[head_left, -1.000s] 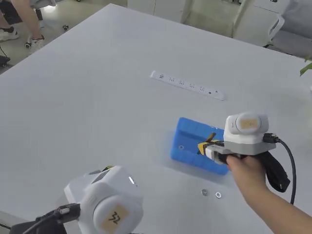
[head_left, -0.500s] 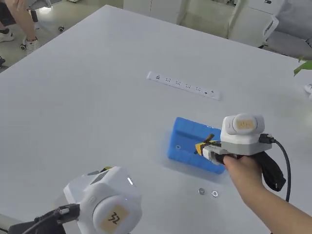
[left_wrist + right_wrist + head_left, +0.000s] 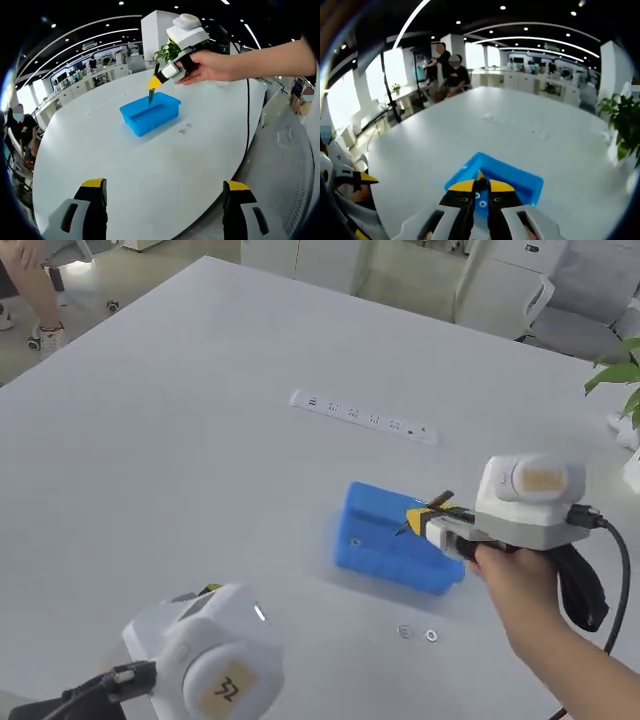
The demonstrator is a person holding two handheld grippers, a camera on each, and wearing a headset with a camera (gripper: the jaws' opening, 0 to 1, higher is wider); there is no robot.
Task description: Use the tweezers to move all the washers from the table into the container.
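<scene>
A blue container (image 3: 385,558) sits on the white table (image 3: 200,440), with a washer (image 3: 355,542) inside it near its left end. Two more washers (image 3: 404,631) (image 3: 431,636) lie on the table just in front of it. My right gripper (image 3: 415,522) hovers over the container's right part, shut on dark tweezers (image 3: 150,95) that point down into it. In the right gripper view the yellow-tipped jaws (image 3: 480,185) are closed over the container (image 3: 522,182). My left gripper (image 3: 164,184) stands open near the table's front edge, holding nothing.
A white power strip (image 3: 363,416) lies beyond the container. White chairs (image 3: 500,290) stand past the table's far edge, and a plant (image 3: 625,380) is at the right. People (image 3: 447,70) stand far off in the room.
The right gripper has drawn back slightly to the right and up over the container. The left gripper has stayed put. The head camera has shifted.
</scene>
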